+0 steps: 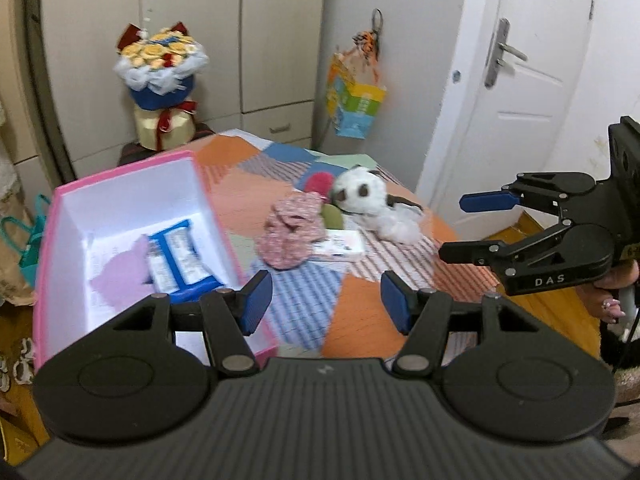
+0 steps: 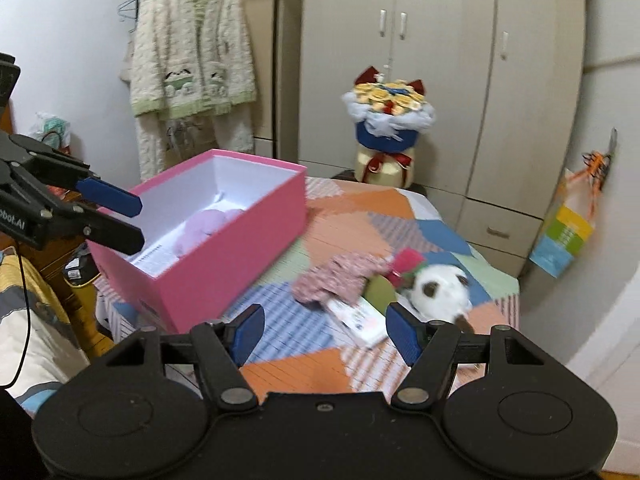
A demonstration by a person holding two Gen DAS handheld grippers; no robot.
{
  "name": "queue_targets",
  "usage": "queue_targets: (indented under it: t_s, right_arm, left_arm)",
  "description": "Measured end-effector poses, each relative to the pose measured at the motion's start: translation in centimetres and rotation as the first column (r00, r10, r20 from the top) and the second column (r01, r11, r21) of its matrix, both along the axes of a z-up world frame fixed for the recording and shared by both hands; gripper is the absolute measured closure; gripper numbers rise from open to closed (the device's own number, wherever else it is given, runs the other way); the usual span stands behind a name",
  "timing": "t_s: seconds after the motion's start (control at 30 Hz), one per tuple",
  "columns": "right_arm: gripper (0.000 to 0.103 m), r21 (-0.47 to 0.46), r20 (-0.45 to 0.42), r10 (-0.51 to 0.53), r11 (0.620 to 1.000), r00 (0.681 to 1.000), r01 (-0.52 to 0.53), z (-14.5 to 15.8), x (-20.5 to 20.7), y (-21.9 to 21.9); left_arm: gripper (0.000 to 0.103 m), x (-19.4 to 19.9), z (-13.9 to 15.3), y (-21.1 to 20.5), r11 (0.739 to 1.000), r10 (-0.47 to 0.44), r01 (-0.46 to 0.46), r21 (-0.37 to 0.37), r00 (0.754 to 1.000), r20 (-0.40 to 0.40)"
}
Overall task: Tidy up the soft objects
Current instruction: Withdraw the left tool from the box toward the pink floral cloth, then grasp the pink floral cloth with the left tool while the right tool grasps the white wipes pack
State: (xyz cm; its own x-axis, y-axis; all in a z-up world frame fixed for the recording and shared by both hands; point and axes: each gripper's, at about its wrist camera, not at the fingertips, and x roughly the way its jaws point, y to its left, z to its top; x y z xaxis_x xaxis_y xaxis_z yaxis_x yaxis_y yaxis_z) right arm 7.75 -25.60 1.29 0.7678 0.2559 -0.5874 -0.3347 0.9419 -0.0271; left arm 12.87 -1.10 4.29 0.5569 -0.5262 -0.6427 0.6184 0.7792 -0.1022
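Both of your grippers are empty with their blue-padded jaws spread wide: your left gripper [image 1: 326,306] hangs above the near edge of the patchwork-covered table [image 1: 360,312], just beside the open pink cardboard box [image 1: 60,220], and your right gripper [image 2: 324,334] hovers over the near side of the same cloth, facing the pile. You look to be between picks, so the next move calls for lowering one open gripper onto the nearest soft item and carrying it across to the box. That pile sits mid-table, apart from the box: a crumpled pink floral fabric piece [image 1: 290,236] lies closest, limp and bunched, touching a flat white packet [image 1: 342,246], with a white plush dog with brown patches [image 1: 366,200] and a fuzzy magenta item [image 1: 318,183] behind it. Inside the box a pale lilac soft thing [image 1: 122,276] already rests beside a blue-and-white pack [image 1: 180,260].
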Motion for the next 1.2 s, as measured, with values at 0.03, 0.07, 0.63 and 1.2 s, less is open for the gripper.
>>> queue_targets:
  t_s: [0.03, 0.07, 0.63, 1.2]
  right_arm:
    - [0.031, 0.0, 0.0, -0.004, 1.0, 1.0, 0.004, -0.3, -0.2, -0.5]
    - [0.031, 0.0, 0.0, -0.008, 1.0, 1.0, 0.008, -0.6, -0.1, -1.0]
    - [0.031, 0.081, -0.039, 0.113, 0.991, 0.993, -0.11, -8.6, 6.1, -1.5]
    - [0.031, 0.018, -0.019, 0.051, 0.999, 0.999, -0.051, -12.6, 11.8, -0.9]
  left_arm:
    - [0.044, 0.2, -0.2, -0.6, 1.0, -0.005, 0.005, 0.0, 1.0, -0.012]
    - [0.044, 0.3, -0.4, -1.2, 1.0, -0.008, 0.008, -0.002, 1.0, -0.023]
    - [0.044, 5.7, -5.4, -9.9, 0.98, 0.158, -0.165, 0.11, 0.985, 0.069]
    - [0.045, 13.4, -11.9, -12.2, 0.926, 0.37, -0.374, -0.061, 0.927, -0.066]
